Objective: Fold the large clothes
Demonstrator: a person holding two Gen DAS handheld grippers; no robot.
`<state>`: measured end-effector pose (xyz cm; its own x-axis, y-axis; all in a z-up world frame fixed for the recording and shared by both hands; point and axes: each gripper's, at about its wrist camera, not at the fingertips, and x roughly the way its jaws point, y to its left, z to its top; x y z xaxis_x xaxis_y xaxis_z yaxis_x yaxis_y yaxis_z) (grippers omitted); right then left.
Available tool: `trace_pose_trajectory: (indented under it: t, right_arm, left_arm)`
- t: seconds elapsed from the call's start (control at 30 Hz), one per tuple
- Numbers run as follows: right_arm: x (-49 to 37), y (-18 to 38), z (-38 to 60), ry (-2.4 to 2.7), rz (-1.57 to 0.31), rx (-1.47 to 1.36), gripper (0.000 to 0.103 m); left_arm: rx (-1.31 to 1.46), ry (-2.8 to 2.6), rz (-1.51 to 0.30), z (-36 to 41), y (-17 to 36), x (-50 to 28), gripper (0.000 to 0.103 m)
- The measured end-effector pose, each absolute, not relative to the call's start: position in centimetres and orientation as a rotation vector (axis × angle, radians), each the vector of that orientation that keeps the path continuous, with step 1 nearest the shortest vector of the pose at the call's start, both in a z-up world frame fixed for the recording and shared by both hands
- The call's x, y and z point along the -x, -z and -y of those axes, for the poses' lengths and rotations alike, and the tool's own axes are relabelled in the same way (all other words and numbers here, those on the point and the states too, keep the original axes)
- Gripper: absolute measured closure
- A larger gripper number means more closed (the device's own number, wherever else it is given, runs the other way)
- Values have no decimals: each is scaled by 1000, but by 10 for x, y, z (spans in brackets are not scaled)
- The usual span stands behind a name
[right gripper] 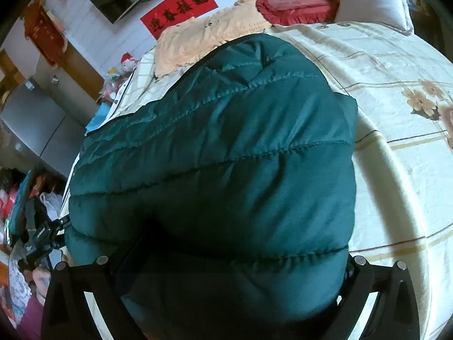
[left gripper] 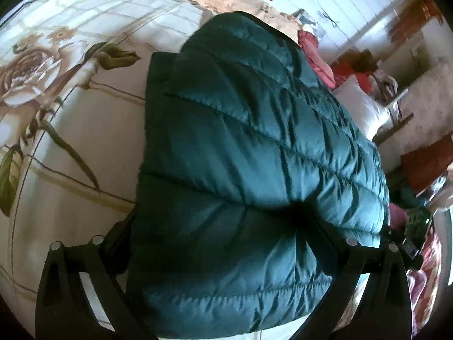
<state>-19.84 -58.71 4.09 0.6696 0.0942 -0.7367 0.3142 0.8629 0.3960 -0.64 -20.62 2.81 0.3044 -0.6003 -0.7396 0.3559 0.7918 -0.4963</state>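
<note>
A dark teal quilted puffer jacket [left gripper: 254,147] lies folded in a thick bundle on the bed; it also fills the right wrist view [right gripper: 226,155]. My left gripper [left gripper: 226,226] is shut on the jacket's near edge, the fabric bunched between the black fingers [left gripper: 334,243] and draped over them. My right gripper [right gripper: 226,255] is shut on the near edge too, and the padding bulges over its fingers [right gripper: 351,269]. All fingertips are hidden under the fabric.
The bed has a cream floral cover [left gripper: 70,113] [right gripper: 396,113]. A peach frilled pillow [right gripper: 203,39], a red cushion [right gripper: 294,5] and a white pillow [right gripper: 373,0] lie at the head. Cluttered furniture and bags [right gripper: 31,212] stand beside the bed.
</note>
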Motion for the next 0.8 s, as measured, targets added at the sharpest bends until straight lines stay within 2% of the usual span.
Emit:
trace_pose_trajectory:
  t: [0.03, 0.07, 0.1, 0.17, 0.2, 0.27, 0.5, 0.63, 0.7, 0.77, 0.8]
  right_arm:
    - [200, -44, 584, 132, -834, -514, 14]
    - [201, -48, 581, 133, -829, -500, 26]
    - [203, -53, 578, 133, -822, -486, 32]
    - [207, -62, 572, 131, -812, -469, 51]
    - [209, -68, 570, 126, -808, -464, 54]
    - [216, -78, 563, 114, -800, -460, 60]
    - [262, -100, 537, 41, -786, -463, 61]
    - [302, -92, 531, 18, -820, -532, 61]
    - [315, -78, 533, 67, -858, -546, 55]
    - [319, -65, 536, 134, -900, -531, 42]
    - [322, -60, 539, 164, -907, -534, 41]
  left_arm:
    - [247, 653, -1071, 208, -31, 10, 12]
    - [227, 660, -1051, 209, -35, 15, 20]
    - [209, 662, -1036, 210, -39, 20, 27]
    - [179, 669, -1012, 207, -47, 28, 38]
    - [176, 674, -1005, 205, -51, 31, 44]
    - [187, 694, -997, 198, -59, 41, 49]
    - [147, 762, -995, 163, -77, 92, 50]
    - [119, 759, -1038, 143, -64, 123, 50]
    - [113, 742, -1054, 137, -54, 131, 47]
    - [117, 716, -1051, 133, -48, 136, 37]
    - [129, 685, -1045, 130, -47, 138, 33]
